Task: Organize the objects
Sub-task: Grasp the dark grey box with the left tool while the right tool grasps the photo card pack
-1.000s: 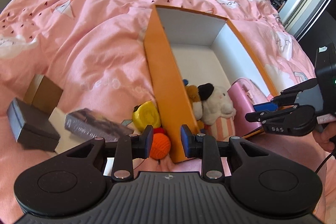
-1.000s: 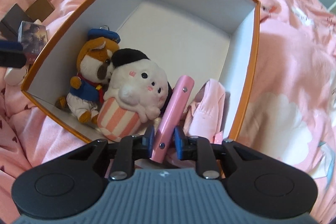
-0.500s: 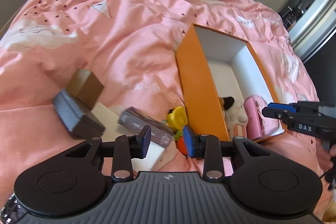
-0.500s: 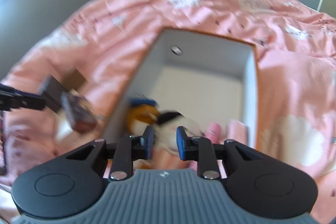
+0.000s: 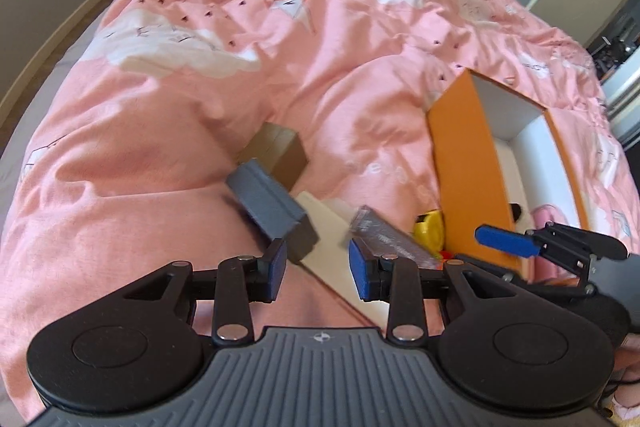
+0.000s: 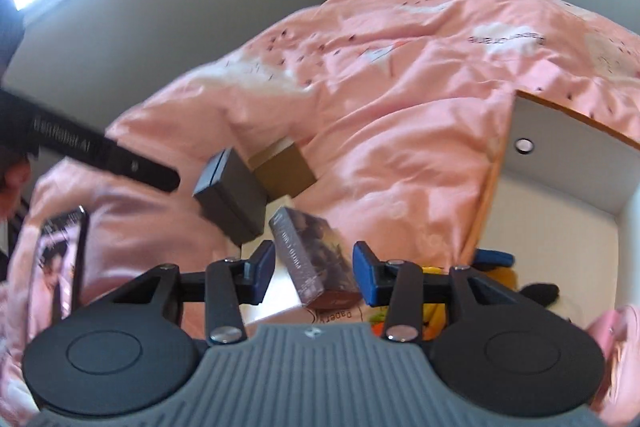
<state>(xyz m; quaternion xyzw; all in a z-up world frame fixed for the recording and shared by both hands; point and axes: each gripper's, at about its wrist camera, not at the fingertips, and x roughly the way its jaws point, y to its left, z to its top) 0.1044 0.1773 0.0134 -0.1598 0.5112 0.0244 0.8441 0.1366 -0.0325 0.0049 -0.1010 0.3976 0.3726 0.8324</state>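
Note:
Both grippers hover over loose boxes on the pink duvet. My left gripper [image 5: 318, 269] has its jaws opening and nothing between the pads. Just beyond it lie a dark grey box [image 5: 276, 207] and a flat white box [image 5: 336, 251]. My right gripper [image 6: 314, 271] also has its jaws opening. A dark printed box [image 6: 316, 259] shows through its gap, below the pads and not pressed by them. An orange box [image 5: 464, 163] with a white inside stands to the right. It holds plush toys [image 6: 540, 293] and a pink item [image 5: 546, 215].
A brown box [image 5: 280, 155] sits behind the grey one. A yellow toy [image 5: 430, 231] lies against the orange box's outer wall. A phone-like slab with a picture [image 6: 60, 267] rests at far left. A grey wall and window run along the bed's left side.
My right gripper let go of the pink item in the orange box and swung left over the printed box. My left gripper moved left toward the grey box. Both jaws stand wider.

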